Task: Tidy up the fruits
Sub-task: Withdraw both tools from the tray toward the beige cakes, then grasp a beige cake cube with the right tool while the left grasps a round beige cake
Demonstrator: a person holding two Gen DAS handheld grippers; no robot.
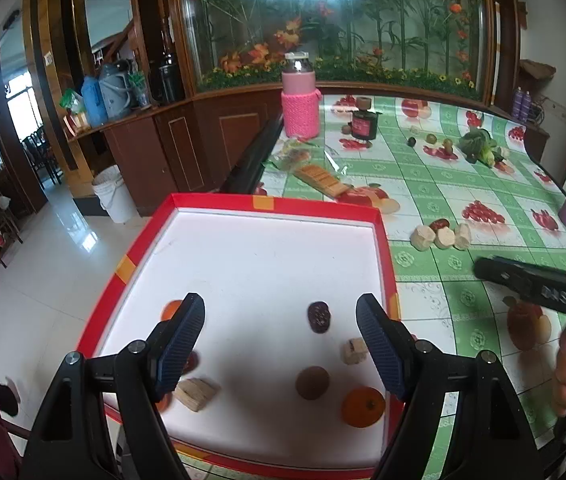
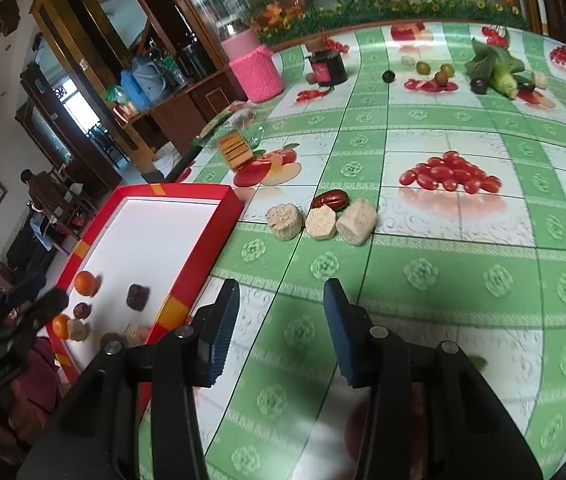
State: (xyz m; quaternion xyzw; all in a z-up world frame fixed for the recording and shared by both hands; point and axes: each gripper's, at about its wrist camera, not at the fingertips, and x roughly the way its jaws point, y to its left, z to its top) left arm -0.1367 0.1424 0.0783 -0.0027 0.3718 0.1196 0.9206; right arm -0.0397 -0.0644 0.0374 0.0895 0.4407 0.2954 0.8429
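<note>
With both jaws spread and empty, the right hand-held gripper (image 2: 281, 328) risks nudging the red date (image 2: 330, 200), ahead on the surface (image 2: 463, 280), against the adjacent beige blocks (image 2: 319, 222), away from the red tray (image 2: 219, 232) on its left.

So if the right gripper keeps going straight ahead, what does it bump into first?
Probably the middle tan snack block, with the red date just behind. The right gripper is open and empty; depth is uncertain.
</note>
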